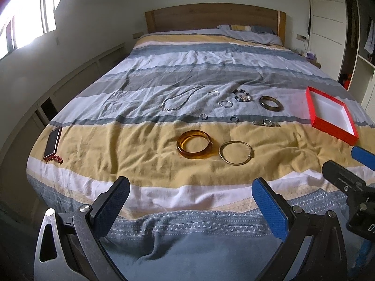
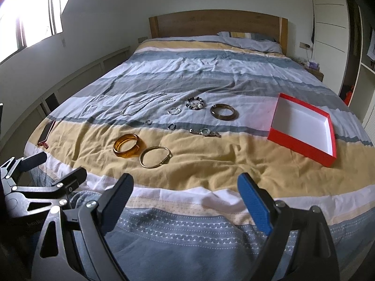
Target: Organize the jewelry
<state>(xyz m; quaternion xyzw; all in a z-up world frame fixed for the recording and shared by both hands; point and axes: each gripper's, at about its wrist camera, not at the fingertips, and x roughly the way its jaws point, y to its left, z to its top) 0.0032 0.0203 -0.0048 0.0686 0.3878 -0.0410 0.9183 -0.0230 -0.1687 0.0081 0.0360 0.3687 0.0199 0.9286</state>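
Jewelry lies spread on a striped bed. An amber bangle (image 1: 195, 144) (image 2: 127, 145) and a thin gold bangle (image 1: 235, 152) (image 2: 155, 157) lie nearest me. Behind them are small rings (image 1: 203, 116), a watch (image 1: 266, 123) (image 2: 205, 132), a dark bangle (image 1: 270, 103) (image 2: 223, 112), a beaded bracelet (image 1: 241, 95) (image 2: 195, 103) and a silver chain necklace (image 1: 180, 97) (image 2: 140, 105). A red box (image 1: 331, 115) (image 2: 303, 128) with a white inside stands open at the right, with nothing in it. My left gripper (image 1: 190, 192) and right gripper (image 2: 185, 188) hover open over the foot of the bed, holding nothing.
A phone (image 1: 53, 143) (image 2: 46, 133) with a red strap lies at the bed's left edge. A wooden headboard (image 1: 211, 17) and pillow are at the far end. White wardrobes (image 2: 330, 23) stand at the right, a low wall shelf runs along the left.
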